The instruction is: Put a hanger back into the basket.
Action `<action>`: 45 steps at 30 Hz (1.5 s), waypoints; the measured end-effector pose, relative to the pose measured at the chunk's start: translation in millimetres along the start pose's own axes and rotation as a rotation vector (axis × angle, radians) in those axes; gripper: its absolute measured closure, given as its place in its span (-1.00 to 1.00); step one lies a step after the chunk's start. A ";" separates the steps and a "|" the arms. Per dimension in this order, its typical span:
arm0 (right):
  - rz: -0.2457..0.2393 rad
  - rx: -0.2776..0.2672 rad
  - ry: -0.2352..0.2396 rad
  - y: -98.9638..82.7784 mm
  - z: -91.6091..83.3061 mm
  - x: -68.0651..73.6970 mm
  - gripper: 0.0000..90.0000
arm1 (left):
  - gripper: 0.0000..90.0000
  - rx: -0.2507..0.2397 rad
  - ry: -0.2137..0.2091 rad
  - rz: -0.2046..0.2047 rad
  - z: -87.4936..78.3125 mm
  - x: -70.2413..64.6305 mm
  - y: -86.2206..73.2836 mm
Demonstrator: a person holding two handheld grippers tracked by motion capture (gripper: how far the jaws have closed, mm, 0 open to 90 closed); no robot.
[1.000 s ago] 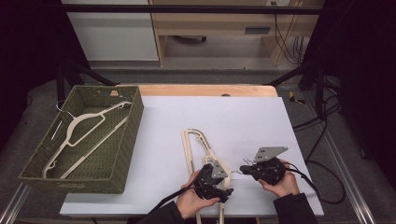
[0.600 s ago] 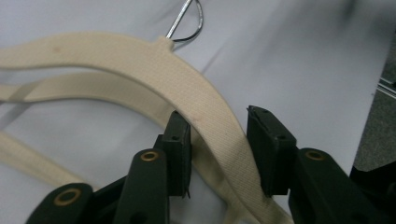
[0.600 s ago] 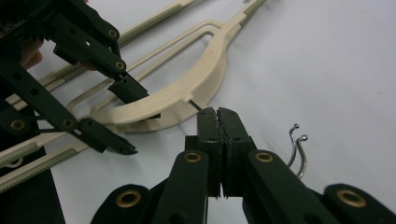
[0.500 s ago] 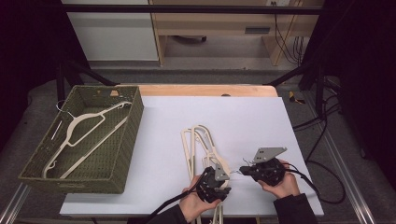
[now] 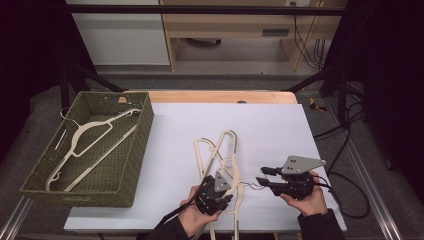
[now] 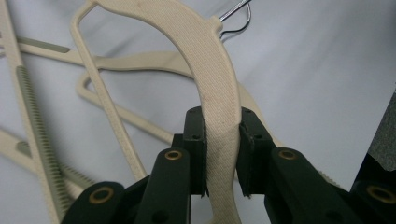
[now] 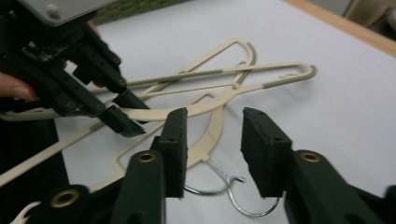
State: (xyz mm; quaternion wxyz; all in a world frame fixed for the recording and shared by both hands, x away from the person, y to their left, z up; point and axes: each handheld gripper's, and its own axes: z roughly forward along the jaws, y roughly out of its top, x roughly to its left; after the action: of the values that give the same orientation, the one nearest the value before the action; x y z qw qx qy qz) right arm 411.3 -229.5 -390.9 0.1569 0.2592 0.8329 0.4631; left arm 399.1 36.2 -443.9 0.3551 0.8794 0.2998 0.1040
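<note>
Now, near to far:
Left gripper (image 6: 219, 154): clamped on the curved shoulder of the top hanger (image 6: 212, 79), jaws having just been closing, band pinched between the pads.
Hanger axis: runs straight up and away between those jaws, wire hook (image 6: 236, 16) at the far end, beyond the tips.
Right gripper (image 7: 212, 149): parted, having just been opening, nothing pressed; the hook (image 7: 233, 189) lies below and between its pads.
Nearer hand: left, already on the hanger.
Second hanger (image 5: 210, 150): beyond the left jaws, crossed under the first.
Basket (image 5: 131, 165): well off to the left of both, one hanger (image 5: 85, 137) inside.
</note>
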 end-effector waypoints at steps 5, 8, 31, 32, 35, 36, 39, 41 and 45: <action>0.066 -0.082 -0.059 -8.2 -5.4 -11.2 -0.11 | 0.70 -0.033 0.002 -0.014 -16.3 9.0 -1.9; 0.099 -0.097 -0.064 -14.7 -3.0 -16.6 -0.14 | 0.71 -0.051 0.005 -0.023 -25.1 14.2 -2.9; 0.094 -0.142 0.175 9.2 83.5 33.0 0.76 | 0.74 -0.096 0.020 -0.020 -47.1 28.3 -10.3; 0.091 -0.143 0.172 9.9 84.1 33.2 0.80 | 0.74 -0.096 0.018 -0.020 -47.5 28.7 -10.4; 0.106 -0.165 0.177 11.4 85.0 31.7 0.89 | 0.74 -0.094 0.019 -0.015 -47.9 28.7 -10.7; 0.108 -0.168 0.188 11.7 85.4 31.0 0.91 | 0.74 -0.093 0.019 -0.012 -48.0 28.7 -10.8; 0.111 -0.168 0.201 12.2 87.4 30.8 0.95 | 0.74 -0.092 0.020 -0.003 -47.8 28.9 -10.8; 0.110 -0.166 0.201 12.4 87.4 30.9 0.97 | 0.74 -0.091 0.019 0.003 -47.7 28.7 -10.7; 0.106 -0.167 0.198 12.4 87.4 30.9 0.97 | 0.70 -0.079 0.038 0.038 -46.9 28.5 -9.5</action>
State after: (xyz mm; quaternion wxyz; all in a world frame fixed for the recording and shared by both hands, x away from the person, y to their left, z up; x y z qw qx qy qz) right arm 433.4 -145.9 -426.6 0.0703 0.2418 0.7879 0.5620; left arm 399.0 85.1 -417.2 0.3817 0.8680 0.2852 0.1394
